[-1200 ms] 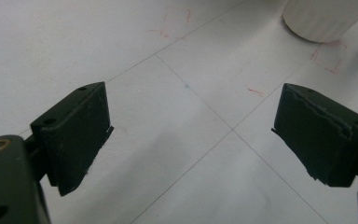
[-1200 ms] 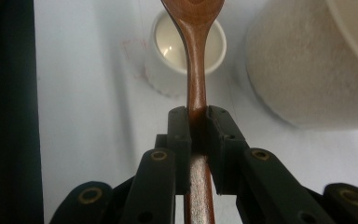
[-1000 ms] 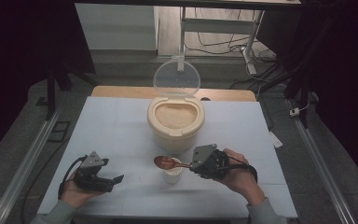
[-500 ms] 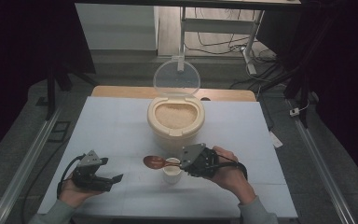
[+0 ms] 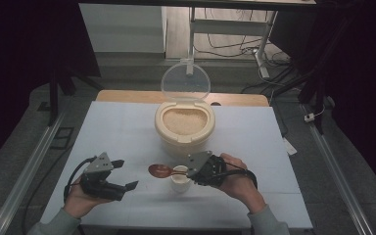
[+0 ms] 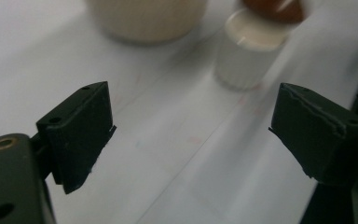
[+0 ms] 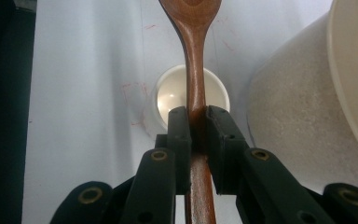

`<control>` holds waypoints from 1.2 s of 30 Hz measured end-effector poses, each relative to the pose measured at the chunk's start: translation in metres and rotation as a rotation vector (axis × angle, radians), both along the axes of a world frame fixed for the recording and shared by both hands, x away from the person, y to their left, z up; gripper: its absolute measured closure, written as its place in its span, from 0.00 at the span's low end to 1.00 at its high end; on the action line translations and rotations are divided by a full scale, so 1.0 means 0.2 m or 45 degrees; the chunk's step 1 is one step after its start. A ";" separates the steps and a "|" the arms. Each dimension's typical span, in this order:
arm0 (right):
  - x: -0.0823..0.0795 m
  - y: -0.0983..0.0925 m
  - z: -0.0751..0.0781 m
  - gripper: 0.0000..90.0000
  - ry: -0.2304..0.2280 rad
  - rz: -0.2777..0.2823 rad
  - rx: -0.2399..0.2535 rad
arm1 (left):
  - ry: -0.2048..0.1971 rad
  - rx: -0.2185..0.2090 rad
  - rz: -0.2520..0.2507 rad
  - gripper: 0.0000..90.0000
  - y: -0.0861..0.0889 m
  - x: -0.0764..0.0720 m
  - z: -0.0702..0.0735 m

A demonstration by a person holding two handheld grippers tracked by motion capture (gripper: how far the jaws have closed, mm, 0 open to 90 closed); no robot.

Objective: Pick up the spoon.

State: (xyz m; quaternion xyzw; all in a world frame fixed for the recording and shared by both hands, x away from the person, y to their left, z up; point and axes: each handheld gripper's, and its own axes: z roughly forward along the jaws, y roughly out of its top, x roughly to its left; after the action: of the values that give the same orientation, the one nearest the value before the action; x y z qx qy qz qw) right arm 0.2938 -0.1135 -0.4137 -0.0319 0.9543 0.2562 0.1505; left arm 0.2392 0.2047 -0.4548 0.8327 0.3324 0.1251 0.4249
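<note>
High view: a white table (image 5: 127, 127) is seen, with a cream rice container (image 5: 184, 127) at its centre, filled with grain, its clear round lid (image 5: 185, 81) stood up behind it. Just in front of the container a small white cup (image 5: 180, 181) is set on the table. The right gripper (image 5: 192, 170) is held in the person's right hand (image 5: 237, 178) beside the cup, and a brown wooden spoon (image 5: 161, 171) is carried in it, level, with the bowl stuck out past the cup's left side above the table. The left gripper (image 5: 125, 175) is held at the table's front left, well apart from the cup, with its jaws spread.

Left gripper view: the two black jaws are seen wide apart with nothing between them, only bare table beyond. The cup (image 6: 246, 53) is shown further off, blurred, with the spoon bowl (image 6: 272, 8) just over its rim at the top edge. The base of the container (image 6: 147, 18) is seen at top left.

Right gripper view: the jaws are clamped together on the spoon's handle (image 7: 195, 70), pads pressed on both sides. The handle is run straight over the open mouth of the cup (image 7: 170, 100), which looks empty. The ribbed side of the container (image 7: 298, 116) is seen at right, close to the cup.
</note>
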 end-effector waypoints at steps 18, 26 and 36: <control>-0.02 0.05 -0.03 0.88 0.001 0.047 -0.026 | 0.088 0.205 -0.396 0.32 -0.48 0.20 0.21; -0.04 0.06 -0.02 0.88 -0.021 0.049 -0.032 | 0.200 0.252 -0.506 0.48 -0.57 0.28 0.17; -0.06 0.08 -0.03 0.88 -0.065 0.116 -0.059 | 0.251 0.366 -0.590 0.79 -0.61 0.30 0.11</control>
State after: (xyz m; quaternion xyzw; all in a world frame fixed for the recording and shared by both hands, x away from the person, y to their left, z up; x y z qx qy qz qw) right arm 0.2815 -0.0982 -0.4195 -0.0854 0.9533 0.2398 0.1623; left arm 0.2994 0.0830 -0.4331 0.9462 0.1521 -0.0112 0.2855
